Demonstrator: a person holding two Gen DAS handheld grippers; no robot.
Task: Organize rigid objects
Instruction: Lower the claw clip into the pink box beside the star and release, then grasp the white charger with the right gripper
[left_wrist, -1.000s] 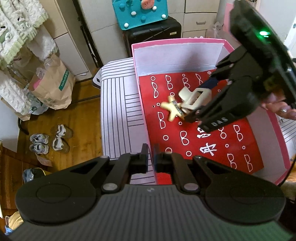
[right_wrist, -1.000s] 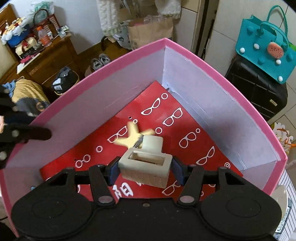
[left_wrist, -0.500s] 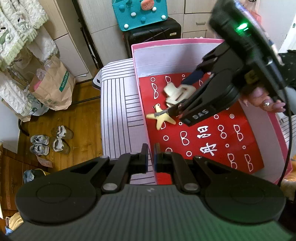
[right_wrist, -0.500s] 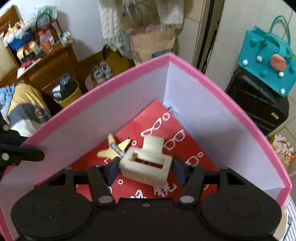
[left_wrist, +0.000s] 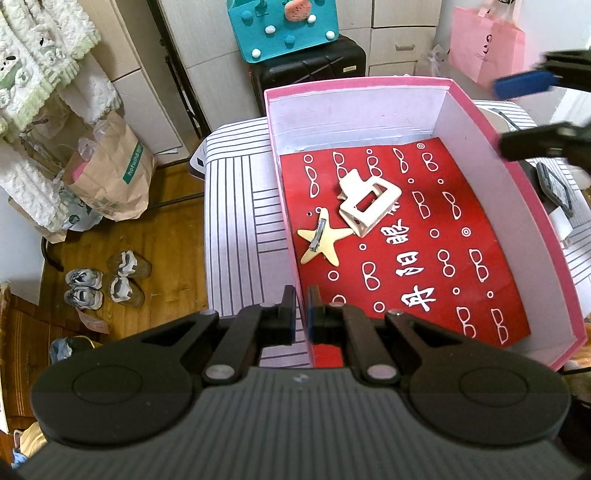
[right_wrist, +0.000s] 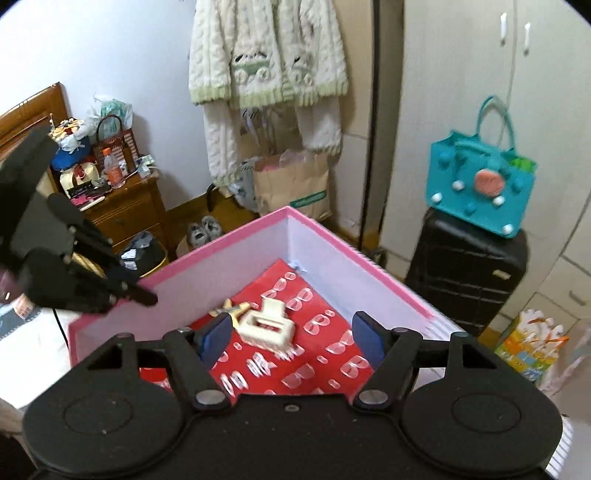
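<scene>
under the pink box (left_wrist: 509, 177), striped tabletop (left_wrist: 240, 206) over wooden floor (left_wrist: 173, 251)

In the box (left_wrist: 498, 155), the hair claw clip (left_wrist: 367, 201) lies on the patterned lining (left_wrist: 424, 251), touching the star-shaped hair clip (left_wrist: 323, 243) just beside it nearer the left wall, and behind the box a tote bag (left_wrist: 284, 26) sits on a suitcase (left_wrist: 314, 64).

**Surroundings: non-task items observed**

Teal handbag (right_wrist: 480, 184) rests on black suitcase (right_wrist: 467, 280). Brown paper bag (left_wrist: 110, 177) stands on wooden floor (left_wrist: 166, 251), near two pairs of shoes (left_wrist: 107, 280). Knitted cream garments (right_wrist: 267, 70) hang on wall. Pink tote bag (left_wrist: 485, 48) in far corner. Cluttered wooden cabinet (right_wrist: 125, 210).
</scene>
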